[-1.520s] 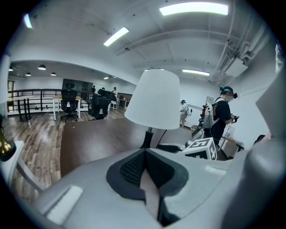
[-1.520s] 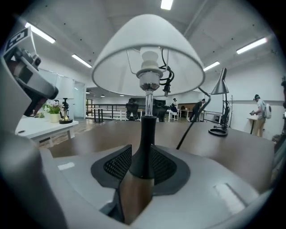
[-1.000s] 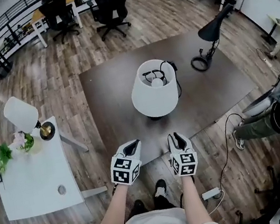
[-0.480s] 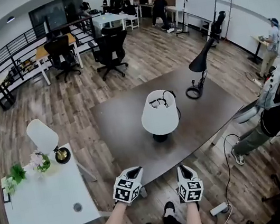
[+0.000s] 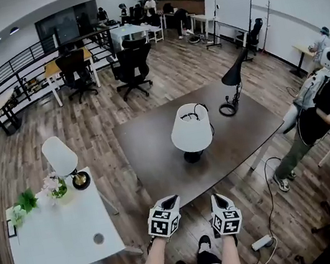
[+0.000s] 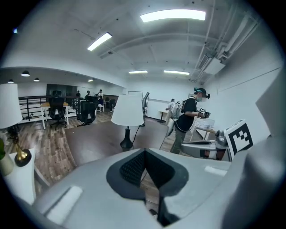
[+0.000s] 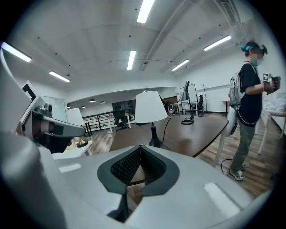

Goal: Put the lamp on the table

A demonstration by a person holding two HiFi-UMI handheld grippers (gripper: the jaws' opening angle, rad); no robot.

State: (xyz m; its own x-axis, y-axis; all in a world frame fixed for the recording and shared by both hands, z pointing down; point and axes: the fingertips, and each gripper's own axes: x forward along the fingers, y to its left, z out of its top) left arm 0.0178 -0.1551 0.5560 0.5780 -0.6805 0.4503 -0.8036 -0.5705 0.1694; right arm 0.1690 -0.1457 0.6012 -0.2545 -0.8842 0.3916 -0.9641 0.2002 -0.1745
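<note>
At centre of an open office floor, a dark table [image 5: 156,155] carries the lamp [image 5: 191,131], upright under its white shade near the middle of the top. A white table [image 5: 57,239] stands at 8 o'clock. At 6 o'clock, by the table's near edge, the left gripper [image 5: 171,200] holds its jaws together on nothing. Just beside it, the right gripper [image 5: 217,198] has just closed its jaws, nothing between them.

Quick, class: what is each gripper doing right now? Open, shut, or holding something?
Left gripper: shut, nothing between its jaws.
Right gripper: shut, having just closed, nothing between its jaws.
</note>
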